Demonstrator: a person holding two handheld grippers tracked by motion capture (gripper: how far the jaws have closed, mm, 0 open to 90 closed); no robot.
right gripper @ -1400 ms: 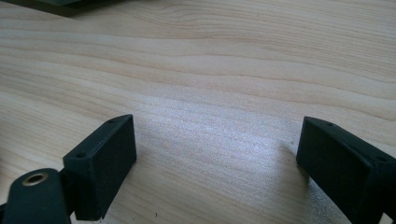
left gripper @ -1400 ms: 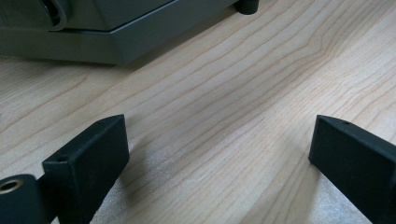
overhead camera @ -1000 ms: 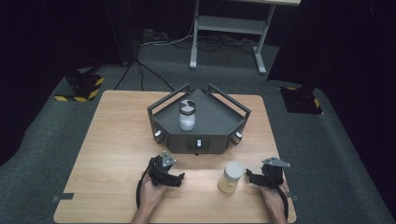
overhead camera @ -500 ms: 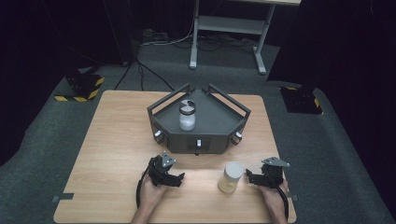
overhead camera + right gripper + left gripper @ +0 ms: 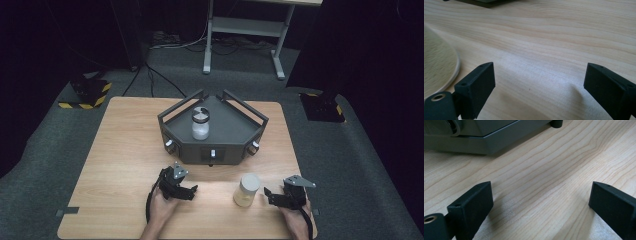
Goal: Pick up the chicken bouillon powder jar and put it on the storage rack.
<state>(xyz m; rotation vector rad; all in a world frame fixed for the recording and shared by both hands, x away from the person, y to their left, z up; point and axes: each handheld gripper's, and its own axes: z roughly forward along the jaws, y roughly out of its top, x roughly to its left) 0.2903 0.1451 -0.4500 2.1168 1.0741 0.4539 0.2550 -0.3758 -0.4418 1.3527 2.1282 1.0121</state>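
Wooden worktop (image 5: 115, 150) carries all items we inspected. We find the left gripper (image 5: 189, 192) resting near the front edge, left of centre, its jaws spread wide apart with bare wood between them in the left gripper view (image 5: 541, 202). We find the right gripper (image 5: 270, 196) near the front right corner, jaws likewise wide apart and holding nothing, as the right gripper view (image 5: 539, 85) confirms. Between the two grippers, closer to the right one, stands a pale jar (image 5: 246, 190), upright, just beside the right gripper's tips but not touching them as far as we can tell; its curved base enters the right gripper view at the left edge (image 5: 436, 67). We note a dark grey angular tray (image 5: 235, 127) at the middle of the worktop, toward the back edge, and on it a second jar (image 5: 200, 125) with a dark lid, upright, left of the tray's centre. The tray's lower front edge shows at the top of the left gripper view (image 5: 486, 135).
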